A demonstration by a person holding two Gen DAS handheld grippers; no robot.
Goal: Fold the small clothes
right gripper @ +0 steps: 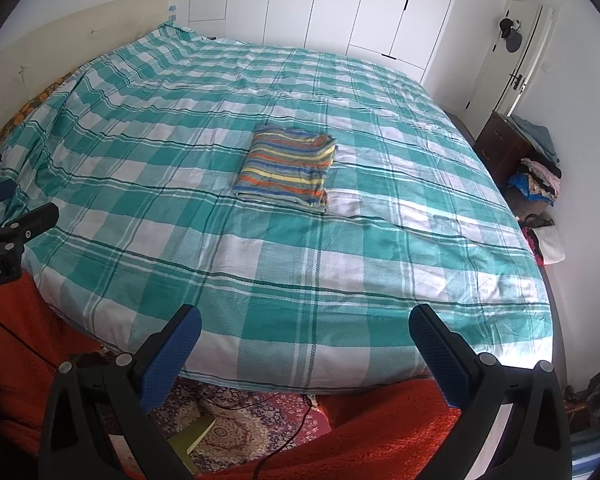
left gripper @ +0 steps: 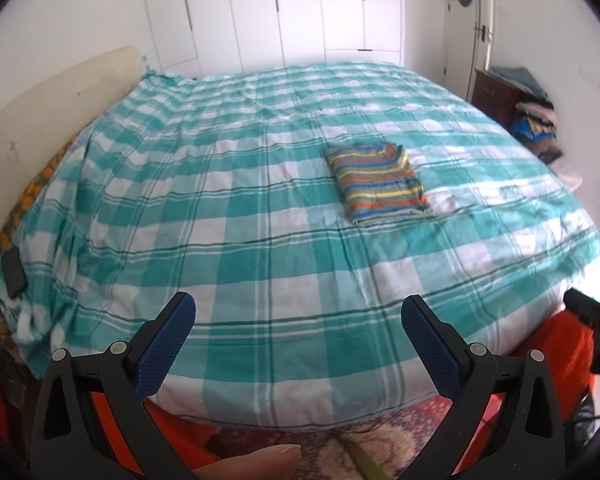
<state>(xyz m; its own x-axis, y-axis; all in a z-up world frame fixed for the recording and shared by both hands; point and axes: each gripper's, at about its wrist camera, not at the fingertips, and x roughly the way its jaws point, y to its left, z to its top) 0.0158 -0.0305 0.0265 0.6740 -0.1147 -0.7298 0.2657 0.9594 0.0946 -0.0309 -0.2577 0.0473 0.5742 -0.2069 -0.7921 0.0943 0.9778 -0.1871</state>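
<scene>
A small striped garment [left gripper: 380,182] lies folded into a neat rectangle on the teal and white checked bed [left gripper: 228,216], right of the middle. It also shows in the right wrist view [right gripper: 288,170]. My left gripper [left gripper: 298,310] is open and empty, held back over the bed's near edge, well short of the garment. My right gripper [right gripper: 305,322] is open and empty too, over the near edge of the bed [right gripper: 260,272]. The right gripper's body shows at the right edge of the left wrist view [left gripper: 596,332]; the left one's at the left edge of the right wrist view [right gripper: 8,240].
A dark phone [left gripper: 14,274] lies at the bed's left edge. A wooden nightstand [right gripper: 504,144] and a pile of clothes [right gripper: 538,178] stand right of the bed. White wardrobes [left gripper: 276,12] line the back wall. An orange blanket [right gripper: 380,432] and patterned rug [right gripper: 236,436] lie below.
</scene>
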